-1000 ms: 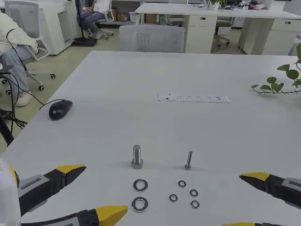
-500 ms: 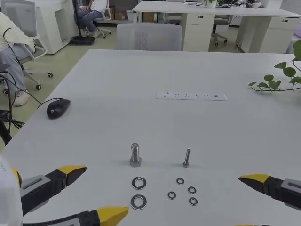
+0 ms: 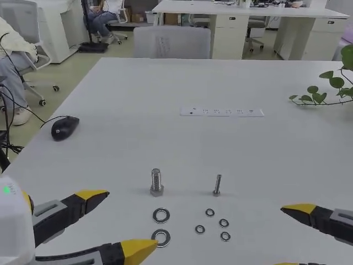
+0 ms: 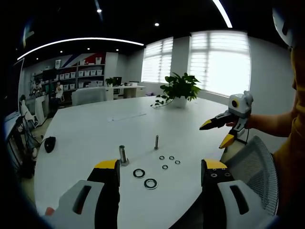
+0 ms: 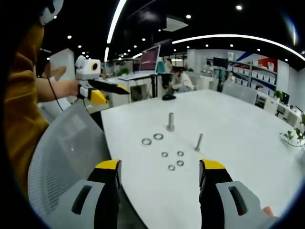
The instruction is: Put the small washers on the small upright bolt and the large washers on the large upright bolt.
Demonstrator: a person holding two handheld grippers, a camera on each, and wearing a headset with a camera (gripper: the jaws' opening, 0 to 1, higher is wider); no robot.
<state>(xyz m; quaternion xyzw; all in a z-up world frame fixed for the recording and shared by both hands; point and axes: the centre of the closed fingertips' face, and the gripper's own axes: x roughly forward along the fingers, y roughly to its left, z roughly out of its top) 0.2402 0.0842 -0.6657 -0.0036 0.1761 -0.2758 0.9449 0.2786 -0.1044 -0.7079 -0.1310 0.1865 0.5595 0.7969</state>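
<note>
The large bolt (image 3: 156, 183) and the small bolt (image 3: 217, 185) stand upright on the white table (image 3: 165, 138). Two large washers (image 3: 161, 215) (image 3: 161, 238) lie flat in front of the large bolt. Several small washers (image 3: 210, 212) lie in front of the small bolt. My left gripper (image 3: 124, 221) is open at the near left, its lower tip beside the nearer large washer. My right gripper (image 3: 284, 236) is open at the near right, apart from the washers. The left gripper view shows the bolts (image 4: 123, 155) (image 4: 156, 142) and the right gripper (image 4: 224, 131). The right gripper view shows the large bolt (image 5: 170, 121).
A black mouse (image 3: 64, 127) lies at the table's left edge, with a power strip (image 3: 222, 112) mid-table. Plant leaves (image 3: 325, 88) reach in from the right. A grey chair (image 3: 172, 42) stands at the far edge. People sit at the left.
The camera has shifted slightly. My left gripper has edged a little right toward the large washers. The right gripper, bolts and washers have kept still.
</note>
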